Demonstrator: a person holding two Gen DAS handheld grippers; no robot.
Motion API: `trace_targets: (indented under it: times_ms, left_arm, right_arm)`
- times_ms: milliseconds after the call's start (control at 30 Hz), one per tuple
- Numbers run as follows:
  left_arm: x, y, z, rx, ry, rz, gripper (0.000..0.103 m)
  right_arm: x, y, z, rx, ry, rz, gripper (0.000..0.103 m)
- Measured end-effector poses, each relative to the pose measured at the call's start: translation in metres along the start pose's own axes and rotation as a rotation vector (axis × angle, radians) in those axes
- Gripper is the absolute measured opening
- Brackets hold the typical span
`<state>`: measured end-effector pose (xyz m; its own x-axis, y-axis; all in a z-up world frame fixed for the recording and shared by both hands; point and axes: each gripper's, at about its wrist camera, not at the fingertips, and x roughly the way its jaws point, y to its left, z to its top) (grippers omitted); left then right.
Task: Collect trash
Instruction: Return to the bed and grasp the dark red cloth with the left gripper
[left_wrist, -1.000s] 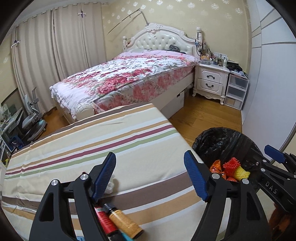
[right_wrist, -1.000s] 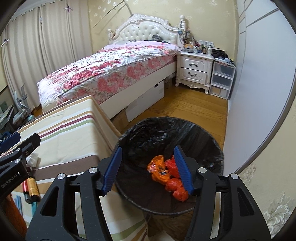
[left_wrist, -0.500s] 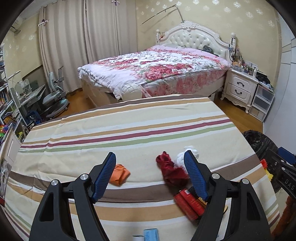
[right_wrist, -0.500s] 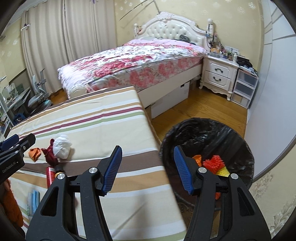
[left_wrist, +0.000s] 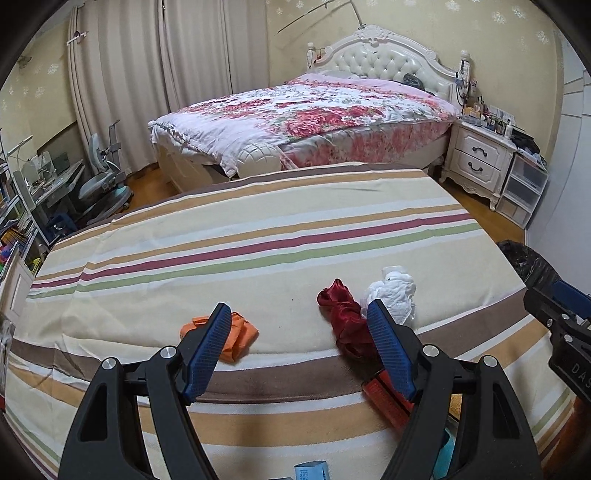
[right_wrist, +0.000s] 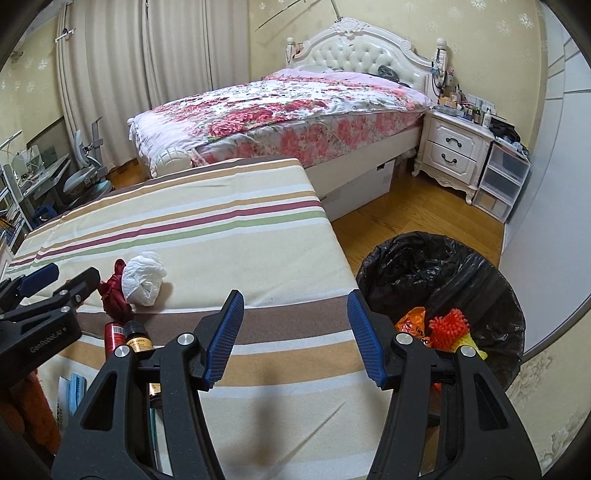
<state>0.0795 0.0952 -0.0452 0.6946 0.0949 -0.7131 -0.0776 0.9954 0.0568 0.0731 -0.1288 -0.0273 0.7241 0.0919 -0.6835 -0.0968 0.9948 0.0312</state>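
On the striped table cloth (left_wrist: 258, 236) lie an orange crumpled wrapper (left_wrist: 240, 334), a dark red crumpled wrapper (left_wrist: 341, 314) and a white crumpled tissue (left_wrist: 397, 291). My left gripper (left_wrist: 299, 349) is open and empty, hovering just short of them. The tissue (right_wrist: 144, 277) and red wrapper (right_wrist: 112, 291) also show in the right wrist view. My right gripper (right_wrist: 295, 336) is open and empty above the table's right edge, next to the black-lined trash bin (right_wrist: 417, 262) holding orange, red and yellow trash (right_wrist: 443, 328).
Red tubes (left_wrist: 386, 400) and a small amber bottle (right_wrist: 138, 338) lie near the table's front, with blue packets (right_wrist: 75, 391) beside them. A floral bed (left_wrist: 314, 110), white nightstand (left_wrist: 480, 162) and plastic drawers (right_wrist: 504, 181) stand behind. Desk and chair (left_wrist: 99, 184) at left.
Both grippers have swung left, away from the bin and toward the table. The wrappers and tissue have come into the left view. Both grippers stay open.
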Motion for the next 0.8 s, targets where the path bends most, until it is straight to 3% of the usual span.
trace_targets:
  times_ms: [233,533,700,800]
  left_arm:
    - [0.011,0.017,-0.002,-0.031,0.051,0.028,0.074]
    - [0.006,0.009,0.001,-0.022,0.048,-0.037,0.074]
    - [0.011,0.003,-0.001,-0.029,0.076,-0.074,0.066]
    - [0.016,0.002,-0.002,-0.028,0.096,-0.088,0.056]
  right_arm:
    - [0.006,-0.002,-0.004,0.006,0.012,0.005,0.057]
    - [0.01,0.003,-0.007,-0.001,0.022,0.013,0.057]
    - [0.011,0.002,-0.008,0.005,0.024,0.012,0.057]
    - [0.011,0.0,-0.01,0.006,0.026,0.015,0.057]
